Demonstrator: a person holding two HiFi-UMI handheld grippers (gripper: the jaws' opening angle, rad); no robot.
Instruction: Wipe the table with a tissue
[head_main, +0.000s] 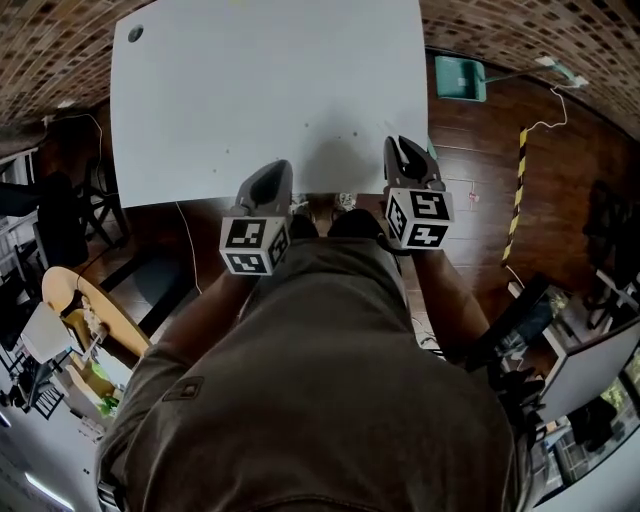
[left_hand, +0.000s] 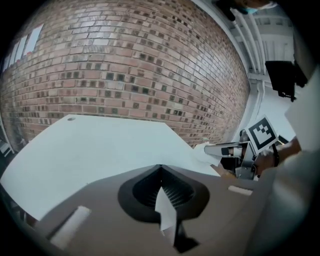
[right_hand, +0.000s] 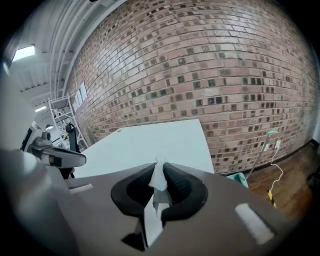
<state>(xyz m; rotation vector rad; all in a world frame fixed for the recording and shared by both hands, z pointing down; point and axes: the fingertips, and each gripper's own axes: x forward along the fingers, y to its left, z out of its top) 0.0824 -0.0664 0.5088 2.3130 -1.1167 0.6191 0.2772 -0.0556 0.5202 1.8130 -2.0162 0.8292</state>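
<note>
Two scraps of flimsy-looking tissue (right_hand: 157, 182): left hand-held gripper (left_hand: 160, 169) and right hand-held gripper (right_hand: 161, 165) each clamp one by my table's (head_main: 250, 90) edge.

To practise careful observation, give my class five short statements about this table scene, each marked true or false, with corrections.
1. The right hand-held gripper is shut on a tissue. True.
2. The table is black. False: it is white.
3. A brick wall stands beyond the table. True.
4. The left hand-held gripper has its jaws wide apart. False: they are together on a white scrap.
5. The green dustpan lies on the table. False: it lies on the wooden floor beside it.
</note>
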